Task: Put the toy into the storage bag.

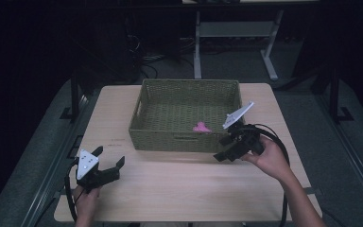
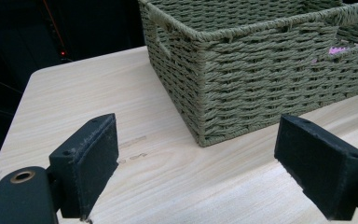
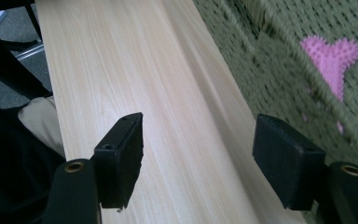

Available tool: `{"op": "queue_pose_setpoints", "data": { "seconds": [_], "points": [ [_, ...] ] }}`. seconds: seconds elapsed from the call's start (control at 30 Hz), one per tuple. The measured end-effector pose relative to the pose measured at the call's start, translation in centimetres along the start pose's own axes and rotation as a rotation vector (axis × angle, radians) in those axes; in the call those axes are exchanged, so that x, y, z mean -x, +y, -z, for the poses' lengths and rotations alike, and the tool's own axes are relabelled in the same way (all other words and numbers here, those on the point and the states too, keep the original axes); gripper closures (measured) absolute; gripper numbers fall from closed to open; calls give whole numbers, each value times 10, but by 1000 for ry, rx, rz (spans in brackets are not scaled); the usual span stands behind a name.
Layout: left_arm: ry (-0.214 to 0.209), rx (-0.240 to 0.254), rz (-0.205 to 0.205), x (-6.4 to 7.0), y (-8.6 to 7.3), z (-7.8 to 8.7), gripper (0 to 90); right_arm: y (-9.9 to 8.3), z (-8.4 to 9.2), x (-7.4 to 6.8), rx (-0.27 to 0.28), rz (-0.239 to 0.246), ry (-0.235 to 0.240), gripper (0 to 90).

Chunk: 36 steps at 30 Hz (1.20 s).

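A green woven basket (image 1: 144, 124) stands at the back middle of the wooden table (image 1: 179, 189). A pink spiky toy (image 1: 201, 127) lies inside it near the front wall, and appears in the right gripper view as the pink toy (image 3: 333, 60) on the basket's weave. My right gripper (image 1: 223, 148) hangs just outside the basket's front right corner, jaws apart over bare wood, nothing between them (image 3: 198, 158). My left gripper (image 1: 108, 158) rests at the table's front left, open and empty (image 2: 196, 163), facing the basket's corner (image 2: 205, 116).
The table's front half is bare wood. Beyond the table a white desk frame (image 1: 197, 47) stands on a dark floor with cables. Dark metal rails (image 1: 42, 179) run beside the table on the left.
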<state>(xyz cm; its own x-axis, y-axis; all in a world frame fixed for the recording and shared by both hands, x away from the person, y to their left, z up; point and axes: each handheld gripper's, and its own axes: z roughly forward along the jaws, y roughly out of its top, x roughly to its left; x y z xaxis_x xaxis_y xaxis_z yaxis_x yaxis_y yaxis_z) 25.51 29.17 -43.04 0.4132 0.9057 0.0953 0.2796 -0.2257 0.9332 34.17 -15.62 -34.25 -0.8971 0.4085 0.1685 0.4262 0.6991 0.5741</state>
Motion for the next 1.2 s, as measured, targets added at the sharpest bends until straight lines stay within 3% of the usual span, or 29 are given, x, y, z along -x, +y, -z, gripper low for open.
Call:
{"op": "queue_pose_setpoints", "data": {
  "seconds": [0.73,1.2],
  "points": [
    [3,1,-1,1,0,0,130,-44,-6,-3,0,-50,-28,317],
    [3,1,-2,1,0,0,130,-82,-10,-5,-7,-81,-42,305]
  ]
}}
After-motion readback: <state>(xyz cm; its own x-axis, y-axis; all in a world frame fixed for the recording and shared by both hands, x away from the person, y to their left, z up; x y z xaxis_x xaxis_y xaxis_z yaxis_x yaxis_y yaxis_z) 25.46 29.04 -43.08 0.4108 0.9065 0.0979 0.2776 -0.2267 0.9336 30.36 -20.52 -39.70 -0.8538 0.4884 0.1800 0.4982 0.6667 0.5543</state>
